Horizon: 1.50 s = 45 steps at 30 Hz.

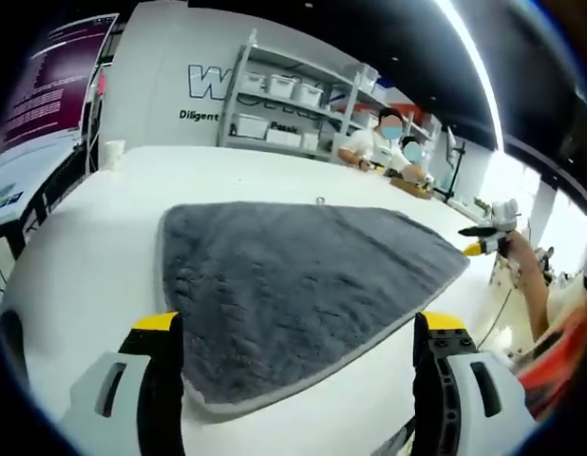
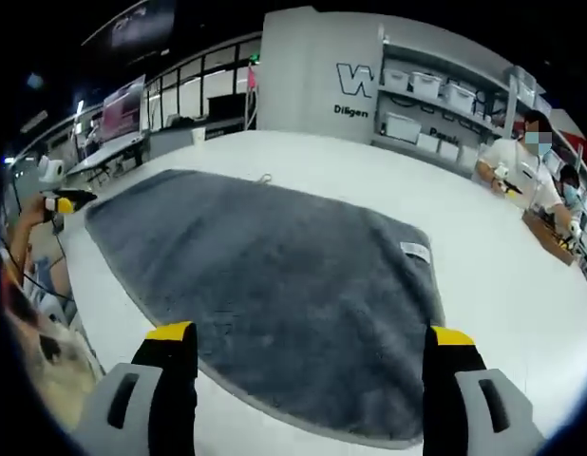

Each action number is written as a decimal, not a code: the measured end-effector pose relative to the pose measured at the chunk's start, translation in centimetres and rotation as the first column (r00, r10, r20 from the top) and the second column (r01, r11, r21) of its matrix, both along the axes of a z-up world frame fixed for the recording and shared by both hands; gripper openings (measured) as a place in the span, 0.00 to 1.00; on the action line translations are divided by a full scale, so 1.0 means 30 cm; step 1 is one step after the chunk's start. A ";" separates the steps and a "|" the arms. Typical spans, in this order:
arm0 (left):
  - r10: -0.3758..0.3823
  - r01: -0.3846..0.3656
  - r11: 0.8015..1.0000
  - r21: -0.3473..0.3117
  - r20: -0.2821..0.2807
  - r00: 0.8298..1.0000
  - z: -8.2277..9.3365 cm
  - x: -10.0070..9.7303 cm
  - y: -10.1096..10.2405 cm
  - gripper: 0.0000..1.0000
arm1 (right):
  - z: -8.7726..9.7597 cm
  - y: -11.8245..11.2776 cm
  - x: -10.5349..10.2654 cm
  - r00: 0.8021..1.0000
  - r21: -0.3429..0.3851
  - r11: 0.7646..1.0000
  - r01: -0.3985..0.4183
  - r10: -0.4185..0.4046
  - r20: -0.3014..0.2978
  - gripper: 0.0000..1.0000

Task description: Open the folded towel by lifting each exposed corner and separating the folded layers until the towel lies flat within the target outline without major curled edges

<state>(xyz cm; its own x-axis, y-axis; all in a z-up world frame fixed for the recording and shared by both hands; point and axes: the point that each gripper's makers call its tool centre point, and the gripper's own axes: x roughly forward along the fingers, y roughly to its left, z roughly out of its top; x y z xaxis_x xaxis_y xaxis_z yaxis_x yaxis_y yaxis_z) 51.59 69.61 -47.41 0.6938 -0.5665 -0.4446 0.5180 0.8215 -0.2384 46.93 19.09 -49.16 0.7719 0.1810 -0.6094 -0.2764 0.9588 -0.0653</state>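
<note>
I saw the grey towel spread on the white table, its near edge between and just ahead of my left gripper fingers, set wide and empty. My right gripper fingers likewise stood wide over the towel's near hem. No target outline was discernible.

One towel, two grippers, one table.

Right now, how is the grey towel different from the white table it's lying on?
The towel is dark grey and fluffy; the table is white and smooth. The towel is smaller and has a pale edge and a small label; the table stretches out well past it on every side. Both lie flat.
</note>
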 end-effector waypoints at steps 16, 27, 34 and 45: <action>0.021 -0.023 0.998 0.059 0.023 1.000 0.020 0.338 0.082 0.72 | 0.002 0.043 -0.130 0.999 0.013 1.000 0.019 -0.019 0.031 0.99; 0.127 -0.151 0.961 0.231 0.113 0.985 0.011 0.612 0.193 0.30 | -0.021 0.084 -0.154 1.000 -0.043 0.999 0.013 -0.013 -0.010 0.99; 0.138 -0.160 0.959 0.233 0.110 0.984 -0.040 0.736 0.193 0.22 | 0.002 0.090 -0.136 1.000 -0.046 0.999 0.012 -0.012 -0.009 0.99; 0.128 -0.144 0.940 0.310 0.072 0.989 -0.169 0.798 0.194 0.10 | -0.003 0.073 -0.127 1.000 -0.056 0.998 0.018 -0.019 -0.018 0.99</action>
